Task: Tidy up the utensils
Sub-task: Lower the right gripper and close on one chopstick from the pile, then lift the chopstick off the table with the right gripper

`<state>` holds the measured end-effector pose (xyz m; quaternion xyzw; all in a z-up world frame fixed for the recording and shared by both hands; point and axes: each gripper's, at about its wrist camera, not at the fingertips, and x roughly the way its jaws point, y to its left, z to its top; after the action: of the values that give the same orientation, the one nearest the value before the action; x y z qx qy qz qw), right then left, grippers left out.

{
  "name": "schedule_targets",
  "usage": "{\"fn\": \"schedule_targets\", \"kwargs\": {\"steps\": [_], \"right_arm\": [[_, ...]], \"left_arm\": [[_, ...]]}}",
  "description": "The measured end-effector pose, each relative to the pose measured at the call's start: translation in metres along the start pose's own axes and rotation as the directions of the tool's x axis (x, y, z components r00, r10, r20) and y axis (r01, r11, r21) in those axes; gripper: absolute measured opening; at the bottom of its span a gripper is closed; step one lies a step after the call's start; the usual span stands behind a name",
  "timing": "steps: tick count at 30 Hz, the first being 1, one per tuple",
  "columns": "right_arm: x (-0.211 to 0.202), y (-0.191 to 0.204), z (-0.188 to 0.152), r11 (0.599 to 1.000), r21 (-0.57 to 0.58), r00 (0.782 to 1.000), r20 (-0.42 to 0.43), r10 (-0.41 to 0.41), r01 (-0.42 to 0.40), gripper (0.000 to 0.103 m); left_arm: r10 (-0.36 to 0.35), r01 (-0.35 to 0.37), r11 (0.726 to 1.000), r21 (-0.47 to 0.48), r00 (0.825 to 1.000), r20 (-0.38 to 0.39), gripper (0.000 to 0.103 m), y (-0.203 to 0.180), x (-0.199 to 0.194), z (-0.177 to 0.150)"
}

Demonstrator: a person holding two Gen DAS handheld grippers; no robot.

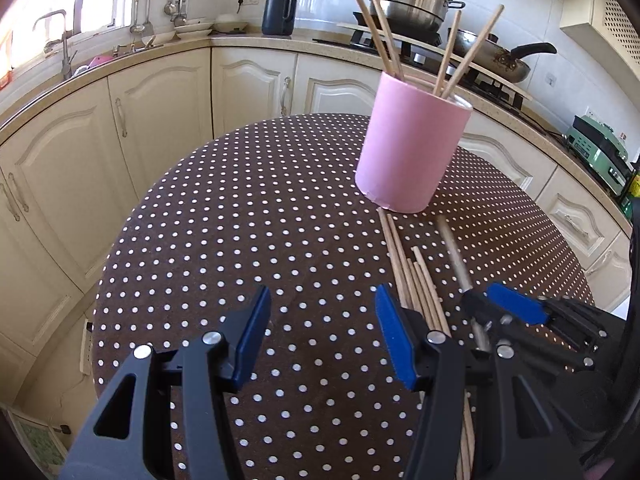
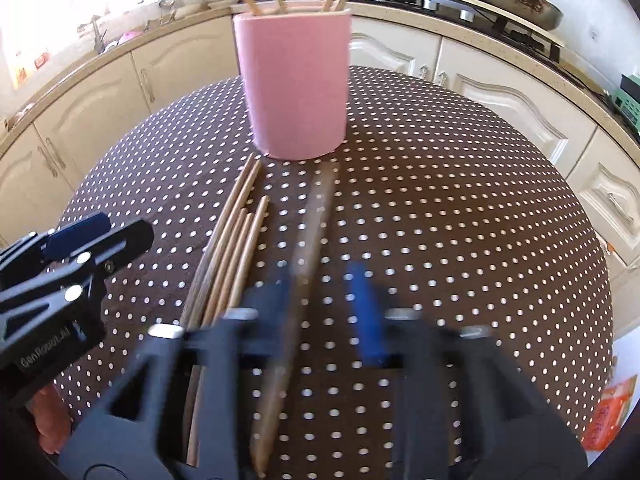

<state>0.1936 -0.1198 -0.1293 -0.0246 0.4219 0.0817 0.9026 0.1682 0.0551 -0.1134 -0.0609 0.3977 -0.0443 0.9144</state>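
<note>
On the dotted counter [image 2: 440, 200], just in front of the pink holder [image 2: 296, 92], one chopstick [image 2: 316, 208] lies a little apart from the other loose chopsticks [image 2: 236, 248], and the right gripper [image 2: 326, 280] has it between its fingers. The fingers stand close on both sides of the stick, but the right wrist view is blurred, so I cannot tell if the pads already press on it. The step in hand is, I think, to pick up this stick and place it in the holder. To do it well, the grip should be firm and near the thick end, so the thin stick does not roll out. It should then be lifted clear of its neighbours, turned upright, and lowered past the rim without knocking the chopsticks [image 1: 472, 48] that lean inside. The left gripper [image 1: 320, 300] hovers over bare cloth beside the bundle, its fingers spread with nothing between them, and it should stay out of the way. The sticks are slim, round, pale wood. The loose ones lie nearly parallel and touch each other, pointing towards the holder.
</note>
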Motion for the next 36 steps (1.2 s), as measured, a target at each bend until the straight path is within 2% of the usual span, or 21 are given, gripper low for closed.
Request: {"fn": "schedule_targets", "kwargs": {"steps": [1,3,5,9,13,16,19,26,31,32,33,34,35,36], "right_arm": [[-0.001,-0.008,0.000,0.999,0.031,1.000,0.002,0.022,-0.022,0.011],[0.000,-0.020,0.000,0.994,0.074,0.997,0.006,0.074,-0.075,0.009],[-0.003,-0.027,-0.003,0.991,0.099,0.996,0.009,0.094,-0.095,0.007],[-0.010,-0.034,-0.012,0.986,0.113,0.993,0.011,0.119,-0.119,0.007],[-0.020,-0.049,-0.025,0.977,0.144,0.988,0.018,0.156,-0.157,0.007],[-0.022,-0.055,-0.027,0.970,0.162,0.984,0.021,0.178,-0.179,0.007],[-0.023,-0.059,-0.027,0.961,0.193,0.980,0.028,0.195,-0.196,0.007],[-0.021,-0.062,-0.025,0.953,0.214,0.977,0.032,0.211,-0.213,0.007],[-0.020,-0.065,-0.024,0.947,0.227,0.974,0.034,0.225,-0.227,0.007],[-0.021,-0.065,-0.024,0.946,0.231,0.973,0.035,0.228,-0.230,0.007],[-0.021,-0.066,-0.025,0.943,0.234,0.972,0.037,0.232,-0.234,0.007],[-0.020,-0.066,-0.025,0.942,0.237,0.972,0.037,0.234,-0.236,0.007],[-0.021,-0.067,-0.025,0.942,0.238,0.971,0.038,0.236,-0.238,0.007],[-0.021,-0.067,-0.025,0.941,0.239,0.971,0.038,0.236,-0.239,0.007]], "left_arm": [[-0.012,0.012,1.000,0.002,1.000,-0.004,0.054,-0.002,-0.001,-0.001],[-0.083,0.083,0.997,0.000,0.996,-0.032,0.054,-0.006,0.000,-0.002],[-0.115,0.115,0.993,-0.004,0.992,-0.055,0.054,-0.011,0.002,-0.002],[-0.118,0.120,0.992,0.022,0.989,-0.088,0.055,-0.025,0.006,-0.005],[-0.040,0.045,0.998,0.040,0.993,-0.113,0.055,-0.032,0.015,-0.004],[-0.009,0.016,0.998,0.059,0.993,-0.119,0.055,-0.037,0.017,-0.004],[0.057,-0.046,0.994,0.100,0.992,-0.112,0.056,-0.047,0.021,-0.003],[0.080,-0.067,0.992,0.103,0.989,-0.126,0.058,-0.057,0.033,0.006],[0.138,-0.126,0.986,0.110,0.985,-0.105,0.057,-0.065,0.040,0.009],[0.142,-0.131,0.985,0.112,0.985,-0.094,0.047,-0.065,0.039,0.008],[0.140,-0.130,0.984,0.119,0.987,-0.077,0.030,-0.066,0.039,0.008],[0.133,-0.124,0.985,0.122,0.988,-0.073,0.023,-0.067,0.038,0.008],[0.131,-0.122,0.985,0.121,0.989,-0.072,0.008,-0.067,0.037,0.007],[0.129,-0.119,0.985,0.122,0.989,-0.071,0.008,-0.066,0.037,0.007]]}}
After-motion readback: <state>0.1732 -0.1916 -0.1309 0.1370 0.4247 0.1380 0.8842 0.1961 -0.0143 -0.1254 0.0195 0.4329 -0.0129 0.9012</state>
